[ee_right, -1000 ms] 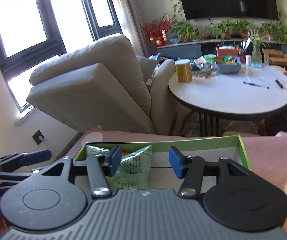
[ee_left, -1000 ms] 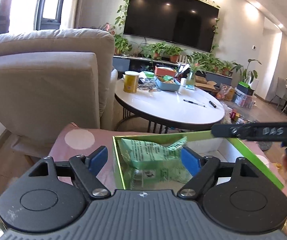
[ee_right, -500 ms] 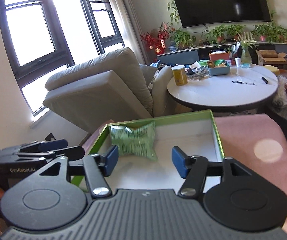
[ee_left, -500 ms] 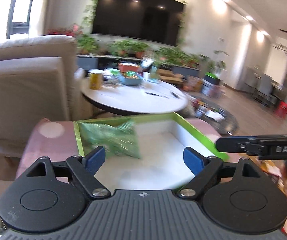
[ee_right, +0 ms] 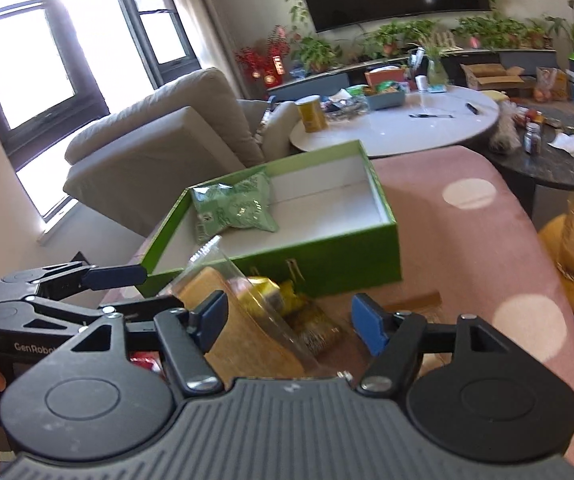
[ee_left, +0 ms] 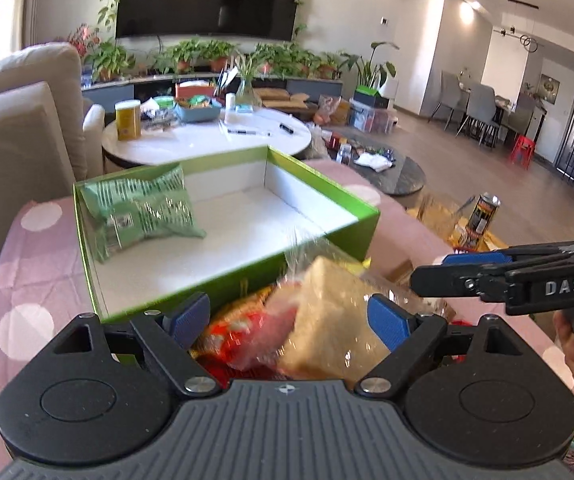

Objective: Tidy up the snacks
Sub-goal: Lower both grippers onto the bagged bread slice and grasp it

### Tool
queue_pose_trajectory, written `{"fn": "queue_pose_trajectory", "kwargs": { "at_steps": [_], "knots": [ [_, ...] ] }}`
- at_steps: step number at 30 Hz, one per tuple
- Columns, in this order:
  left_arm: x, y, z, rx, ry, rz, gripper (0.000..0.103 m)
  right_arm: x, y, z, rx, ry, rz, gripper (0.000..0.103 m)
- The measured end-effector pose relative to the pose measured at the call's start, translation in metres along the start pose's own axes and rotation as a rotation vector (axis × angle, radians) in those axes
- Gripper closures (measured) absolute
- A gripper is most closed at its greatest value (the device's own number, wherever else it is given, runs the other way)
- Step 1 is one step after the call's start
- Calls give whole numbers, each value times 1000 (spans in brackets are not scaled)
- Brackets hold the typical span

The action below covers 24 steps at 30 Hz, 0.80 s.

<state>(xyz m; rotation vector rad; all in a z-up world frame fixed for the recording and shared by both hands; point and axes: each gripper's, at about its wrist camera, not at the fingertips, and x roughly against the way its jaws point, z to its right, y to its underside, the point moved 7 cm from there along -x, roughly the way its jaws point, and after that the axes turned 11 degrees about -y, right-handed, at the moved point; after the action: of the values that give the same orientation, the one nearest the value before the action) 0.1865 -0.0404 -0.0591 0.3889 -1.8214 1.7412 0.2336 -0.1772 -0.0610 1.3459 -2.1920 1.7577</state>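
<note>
A green box with a white inside stands on the pink dotted cloth; it also shows in the right wrist view. A green snack bag lies in its far left corner. In front of the box is a pile of snacks: a clear-wrapped bread pack, a red packet and yellow packets. My left gripper is open above the bread pack. My right gripper is open above the pile.
A beige armchair stands behind the box on the left. A round white table with a yellow can, pens and a blue tray is beyond. A dark low table and a can are on the right.
Both grippers have drawn back from the box and tipped down over the snack pile in front of it. The green bag stays in the box. Both stay open.
</note>
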Motion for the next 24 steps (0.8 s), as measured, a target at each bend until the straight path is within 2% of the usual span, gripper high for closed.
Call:
{"fn": "queue_pose_trajectory", "kwargs": {
  "at_steps": [13, 24],
  "knots": [
    [-2, 10, 7, -19, -29, -3, 16, 5, 34, 9, -63, -24, -47, 10],
    [0, 11, 6, -17, -28, -1, 16, 3, 44, 9, -114, -34, -51, 10]
  ]
}}
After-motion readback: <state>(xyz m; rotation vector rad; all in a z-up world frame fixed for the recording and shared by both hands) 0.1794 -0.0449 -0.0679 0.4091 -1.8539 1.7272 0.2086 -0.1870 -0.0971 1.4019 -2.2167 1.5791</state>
